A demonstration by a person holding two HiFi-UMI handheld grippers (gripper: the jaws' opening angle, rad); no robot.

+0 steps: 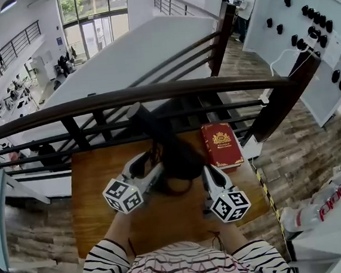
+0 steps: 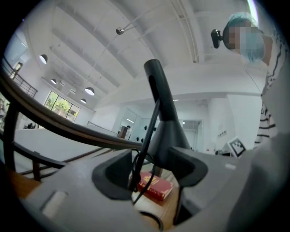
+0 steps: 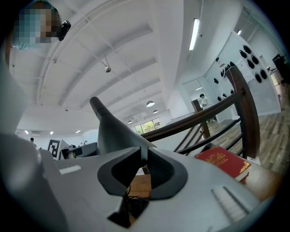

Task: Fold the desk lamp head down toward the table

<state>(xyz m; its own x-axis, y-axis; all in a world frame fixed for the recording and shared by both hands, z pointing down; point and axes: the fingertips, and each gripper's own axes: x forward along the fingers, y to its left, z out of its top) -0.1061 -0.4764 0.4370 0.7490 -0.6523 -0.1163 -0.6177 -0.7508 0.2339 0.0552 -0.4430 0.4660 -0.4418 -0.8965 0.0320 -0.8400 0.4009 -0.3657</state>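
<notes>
Black desk lamp [image 1: 178,156] sits mid-table on the brown wooden table [image 1: 103,187], right btw the two grippers, w/ its wide cone-shaped part low down and the slim stem coming off it. In the head view its long axis runs from that wide part up and left, so the narrow end points away from the person, toward the dark wooden handrail [image 1: 154,93]. From the left gripper view the lamp [image 2: 167,127] stands nearly upright, leaning a bit left, thin end on top, so the head isn't folded down. Left gripper [image 1: 154,169] is at the lamp's left side. Its jaws [image 2: 152,174] are clearly spread, and the thin black power cord [image 2: 145,149] hangs thru the gap, w/ the cone just past the pad on the right. Right gripper [image 1: 207,170] is at the lamp's right edge. Its jaws [image 3: 145,161] are drawn almost together, only a thin slit left, and the lamp's cone [image 3: 113,131] rises just behind them. Can't tell if they actually pinch anything tbh. Red hardcover book with a gold crest [image 1: 221,144] lies flat just right of the lamp, near the table's far edge. It's also visible thru the left gap [image 2: 154,186] and off to the right gripper's side [image 3: 222,161]. Person's black-and-white striped sleeves [image 1: 105,265] show at the bottom.
</notes>
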